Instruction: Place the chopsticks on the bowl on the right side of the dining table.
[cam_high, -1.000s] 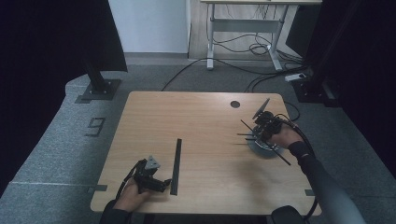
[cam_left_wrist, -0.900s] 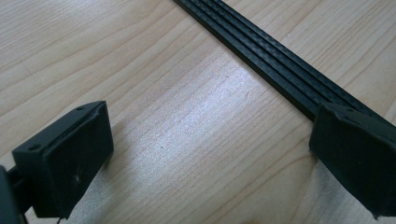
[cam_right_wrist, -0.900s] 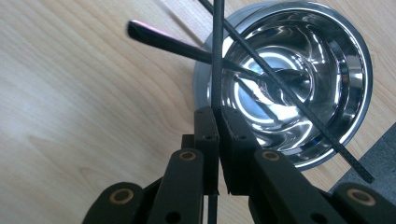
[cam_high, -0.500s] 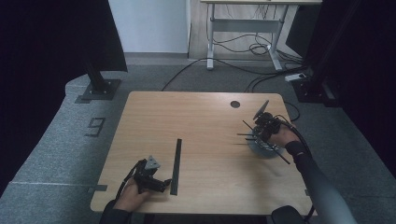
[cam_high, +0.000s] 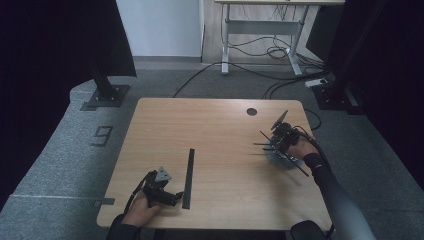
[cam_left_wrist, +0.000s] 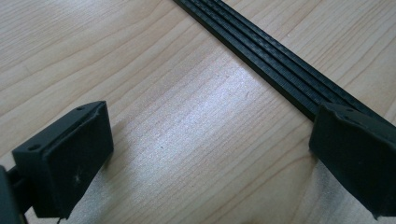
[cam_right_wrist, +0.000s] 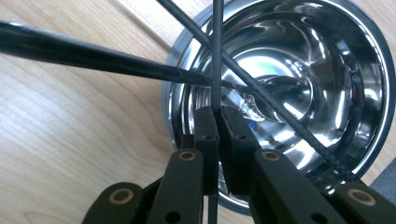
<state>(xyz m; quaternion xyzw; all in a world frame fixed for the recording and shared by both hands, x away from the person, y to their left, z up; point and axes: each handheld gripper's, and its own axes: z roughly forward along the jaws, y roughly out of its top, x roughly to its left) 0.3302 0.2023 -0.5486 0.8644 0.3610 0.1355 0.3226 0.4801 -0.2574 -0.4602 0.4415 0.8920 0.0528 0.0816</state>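
A long flat black ribbed strip lies on the wooden table, left of centre. My left gripper rests on the table just left of the strip's near end, open with nothing between its jaws. In the left gripper view the strip runs diagonally past the right jaw, and the left gripper is wide open over bare wood. My right gripper hovers over a shiny steel bowl at the right. The right gripper is shut on a thin black rod above the bowl.
Two more black rods cross the bowl: a thick one and a thin diagonal one. The table has a round cable hole near its far edge. Cables and a stand base lie on the floor beyond.
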